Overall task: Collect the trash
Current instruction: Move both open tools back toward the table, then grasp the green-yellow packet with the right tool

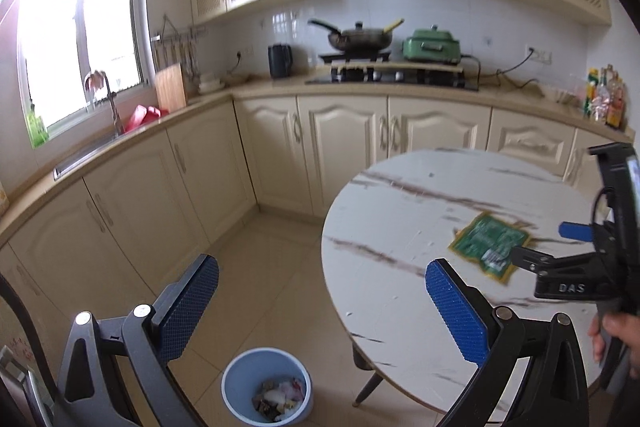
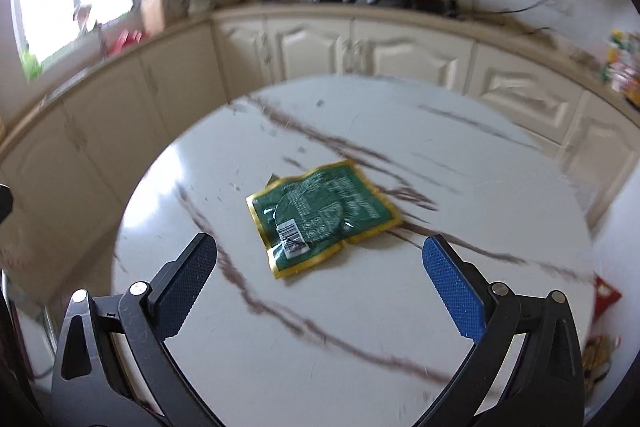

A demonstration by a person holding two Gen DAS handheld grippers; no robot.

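A flat green wrapper with a yellow edge (image 2: 320,213) lies on the round marble table (image 2: 280,327); it also shows in the left wrist view (image 1: 486,245). My right gripper (image 2: 320,259) is open and empty, just short of the wrapper, jaws wide to either side. In the left wrist view the right gripper (image 1: 544,247) hovers at the wrapper's right edge. My left gripper (image 1: 320,279) is open and empty, over the table's left edge and the floor. A light blue bin (image 1: 267,385) holding trash stands on the floor below it.
Cream kitchen cabinets (image 1: 344,147) run along the back and left walls, with a stove, wok (image 1: 360,37) and green appliance (image 1: 432,45) on the counter. A sink (image 1: 92,147) sits under the window. Bottles (image 1: 604,99) stand at the far right. Tiled floor (image 1: 260,267) lies between table and cabinets.
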